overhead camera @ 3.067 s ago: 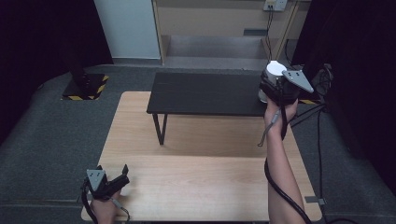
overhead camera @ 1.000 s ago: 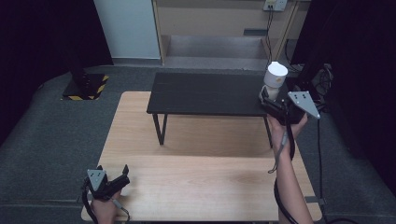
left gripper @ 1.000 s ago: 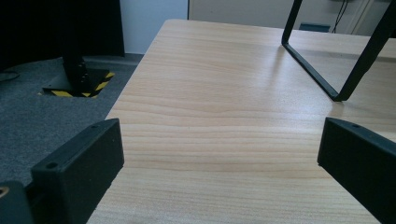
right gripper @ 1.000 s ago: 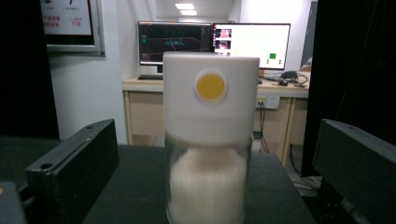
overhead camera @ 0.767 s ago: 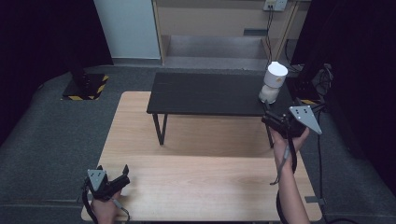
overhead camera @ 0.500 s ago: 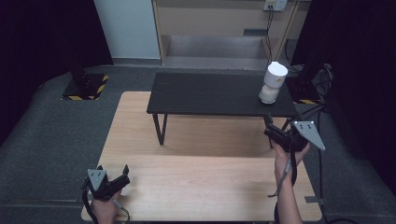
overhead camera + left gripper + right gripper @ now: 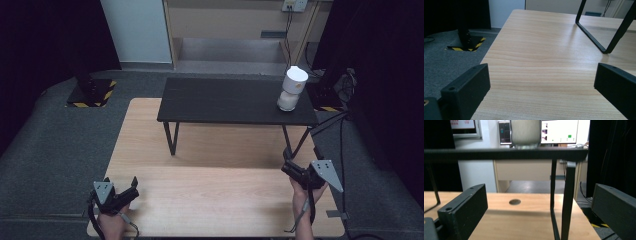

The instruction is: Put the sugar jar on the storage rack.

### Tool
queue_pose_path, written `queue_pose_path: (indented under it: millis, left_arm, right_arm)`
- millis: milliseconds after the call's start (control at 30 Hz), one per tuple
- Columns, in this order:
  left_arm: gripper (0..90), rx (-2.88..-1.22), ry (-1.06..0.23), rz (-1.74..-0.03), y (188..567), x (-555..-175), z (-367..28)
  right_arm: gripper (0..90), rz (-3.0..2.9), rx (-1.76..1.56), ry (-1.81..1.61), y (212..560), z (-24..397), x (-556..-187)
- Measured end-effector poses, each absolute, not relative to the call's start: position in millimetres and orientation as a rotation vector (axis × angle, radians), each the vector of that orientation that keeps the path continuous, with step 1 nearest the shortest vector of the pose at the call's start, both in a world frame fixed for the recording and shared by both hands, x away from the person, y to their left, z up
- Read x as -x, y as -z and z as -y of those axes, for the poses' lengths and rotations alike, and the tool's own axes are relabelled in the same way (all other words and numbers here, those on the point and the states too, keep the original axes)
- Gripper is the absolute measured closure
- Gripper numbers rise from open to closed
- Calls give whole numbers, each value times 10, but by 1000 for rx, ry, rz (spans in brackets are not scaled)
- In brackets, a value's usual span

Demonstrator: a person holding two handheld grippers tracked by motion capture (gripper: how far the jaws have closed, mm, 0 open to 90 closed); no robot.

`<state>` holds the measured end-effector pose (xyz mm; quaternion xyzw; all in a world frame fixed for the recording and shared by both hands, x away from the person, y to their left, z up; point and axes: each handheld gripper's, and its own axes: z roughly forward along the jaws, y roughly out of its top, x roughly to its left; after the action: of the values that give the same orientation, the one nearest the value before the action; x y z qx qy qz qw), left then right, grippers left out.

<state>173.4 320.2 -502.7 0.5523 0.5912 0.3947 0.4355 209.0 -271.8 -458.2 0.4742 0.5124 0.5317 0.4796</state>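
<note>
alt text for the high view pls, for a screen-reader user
A white container stands at the right end of a low black table set on a larger wooden table. The right gripper hovers open, empty, near that table's right edge; the left gripper rests open near its bottom-left corner.

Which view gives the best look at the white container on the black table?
The high view: the white container stands whole on the black table, near its right end. The right gripper view catches its lower part above the table edge, blurred. The left gripper view looks along the wooden tabletop.
</note>
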Motion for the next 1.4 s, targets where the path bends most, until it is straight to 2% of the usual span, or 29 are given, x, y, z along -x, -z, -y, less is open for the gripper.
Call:
queue_pose_path:
  millis: [400,1400]
  left_arm:
    - [0,-1367,-980,-1480,5025,-1733,-3198]
    - [0,-1386,-987,-1475,5019,-1745,-3185]
  right_arm:
    - [9,-1285,-1226,-1265,4928,2838,-1883]
    - [9,-1325,-1289,-1132,5241,2937,-1650]
